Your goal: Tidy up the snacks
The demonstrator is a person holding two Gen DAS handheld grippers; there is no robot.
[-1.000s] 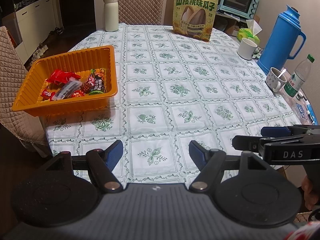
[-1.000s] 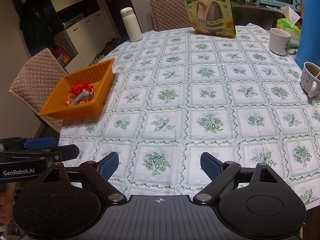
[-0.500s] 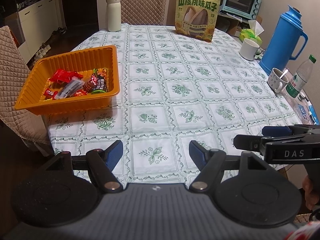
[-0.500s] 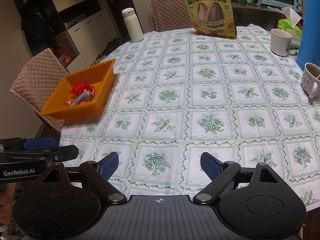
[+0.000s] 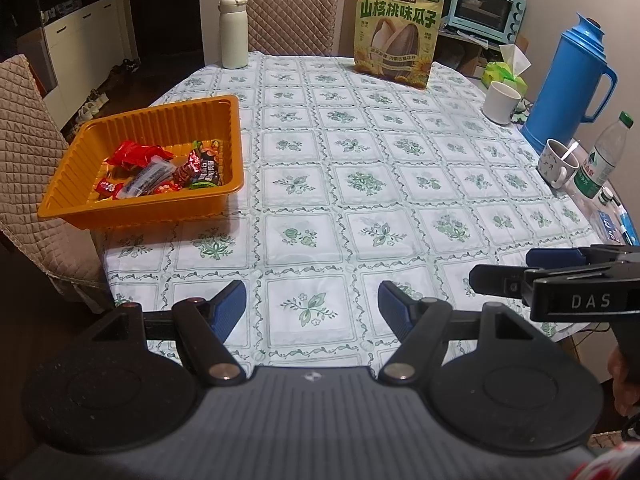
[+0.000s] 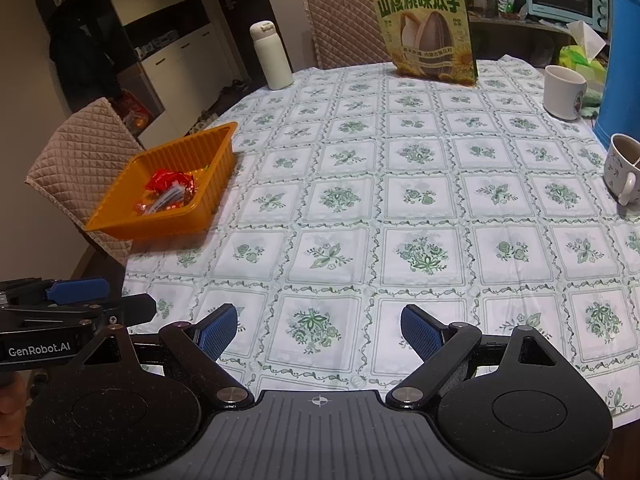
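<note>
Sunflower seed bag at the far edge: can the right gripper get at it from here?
Probably yes: the right gripper is open and empty, and only bare tablecloth lies before the upright seed bag.

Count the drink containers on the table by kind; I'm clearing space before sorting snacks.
Mugs: 2 (white mug, patterned mug)
White insulated bottle: 1
Blue thermos jug: 1
Plastic water bottle: 1
Total: 5
</note>
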